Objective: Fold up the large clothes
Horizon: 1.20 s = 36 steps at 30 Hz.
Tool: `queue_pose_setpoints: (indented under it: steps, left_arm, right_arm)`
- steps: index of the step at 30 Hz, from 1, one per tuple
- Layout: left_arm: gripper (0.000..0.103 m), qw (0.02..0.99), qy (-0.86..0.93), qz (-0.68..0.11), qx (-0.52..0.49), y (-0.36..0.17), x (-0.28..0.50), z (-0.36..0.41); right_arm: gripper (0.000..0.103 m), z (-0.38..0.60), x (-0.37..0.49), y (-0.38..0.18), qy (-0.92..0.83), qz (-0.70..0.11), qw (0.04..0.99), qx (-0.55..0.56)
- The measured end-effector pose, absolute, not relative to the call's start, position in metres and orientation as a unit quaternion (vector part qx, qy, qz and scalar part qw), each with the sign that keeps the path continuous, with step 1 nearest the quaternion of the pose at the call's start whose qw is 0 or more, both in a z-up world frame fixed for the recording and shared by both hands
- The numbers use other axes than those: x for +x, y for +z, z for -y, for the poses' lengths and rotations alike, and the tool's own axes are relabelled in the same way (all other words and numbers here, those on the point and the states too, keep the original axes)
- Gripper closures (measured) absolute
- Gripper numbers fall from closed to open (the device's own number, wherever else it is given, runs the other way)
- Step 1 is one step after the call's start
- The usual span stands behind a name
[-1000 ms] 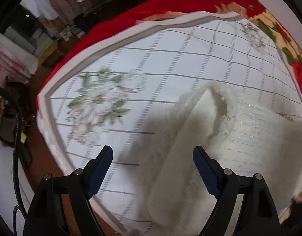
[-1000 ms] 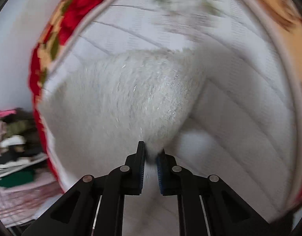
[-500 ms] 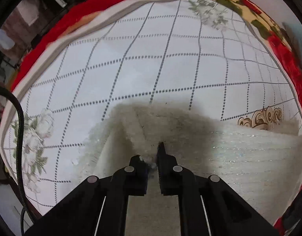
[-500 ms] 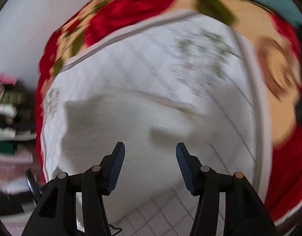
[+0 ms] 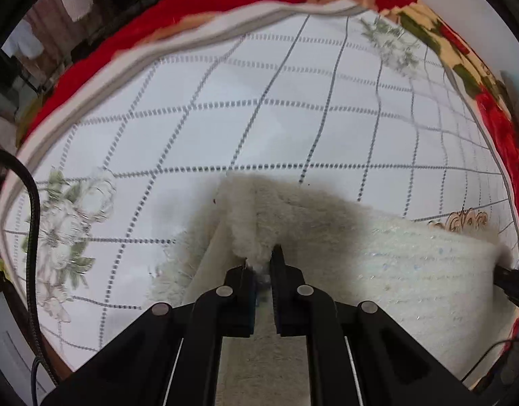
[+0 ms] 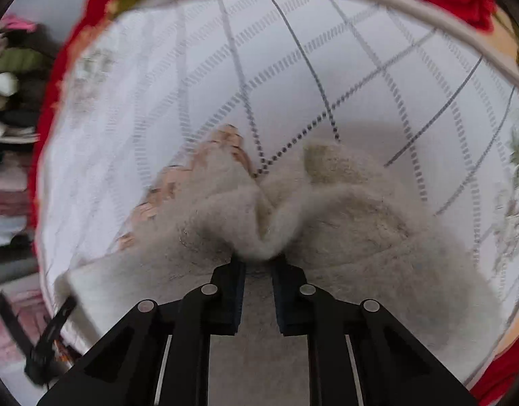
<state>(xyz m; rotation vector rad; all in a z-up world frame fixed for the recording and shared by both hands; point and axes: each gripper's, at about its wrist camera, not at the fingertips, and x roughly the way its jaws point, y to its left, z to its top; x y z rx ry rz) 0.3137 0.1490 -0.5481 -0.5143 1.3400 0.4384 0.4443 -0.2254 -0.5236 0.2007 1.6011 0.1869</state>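
Fleece, cream and shaggy: the garment [image 5: 378, 270] lies on a white grid-stitched quilt [image 5: 259, 101] edged in red floral; the left gripper [image 5: 259, 264] pinches a raised fold; the right gripper [image 6: 257, 258] likewise clamps a bunched fuzzy ridge; no writing legible.

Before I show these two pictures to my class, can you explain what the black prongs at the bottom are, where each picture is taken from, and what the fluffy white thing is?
The black prongs are hand-held grippers; a person holds one in each hand. Each carries a wide-angle camera looking along its fingers, so one picture comes from the left gripper and one from the right gripper. The fluffy white garment lies on a bed covered by a white checked sheet over a red floral blanket. Both grippers are pinched shut on bunches of the garment.
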Motion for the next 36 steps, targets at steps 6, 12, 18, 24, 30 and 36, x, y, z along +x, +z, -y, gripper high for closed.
queue_pose_setpoints:
  steps: [6, 12, 18, 24, 30, 36]
  left_arm:
    - [0.088, 0.733, 0.191, -0.611, -0.233, -0.526, 0.305, -0.15]
    - [0.012, 0.758, 0.219, -0.578, -0.207, -0.476, 0.28, -0.143]
    - [0.011, 0.78, 0.218, -0.551, -0.199, -0.452, 0.273, -0.109]
    - [0.01, 0.778, 0.145, -0.572, -0.215, -0.468, 0.306, -0.015]
    - [0.01, 0.756, 0.105, -0.623, -0.174, -0.522, 0.355, 0.06]
    - [0.0, 0.752, 0.103, -0.627, -0.175, -0.553, 0.362, 0.05]
  right_arm:
    - [0.09, 0.217, 0.454, -0.52, 0.074, -0.725, 0.683, 0.055]
    - [0.042, 0.274, 0.424, -0.441, 0.128, -0.661, 0.729, 0.124]
    - [0.03, 0.351, 0.367, -0.404, 0.12, -0.634, 0.739, 0.194]
    - [0.03, 0.426, 0.312, -0.462, 0.061, -0.654, 0.71, 0.255]
    - [0.03, 0.472, 0.297, -0.536, 0.077, -0.619, 0.668, 0.407]
    - [0.03, 0.458, 0.329, -0.592, 0.169, -0.575, 0.604, 0.525]
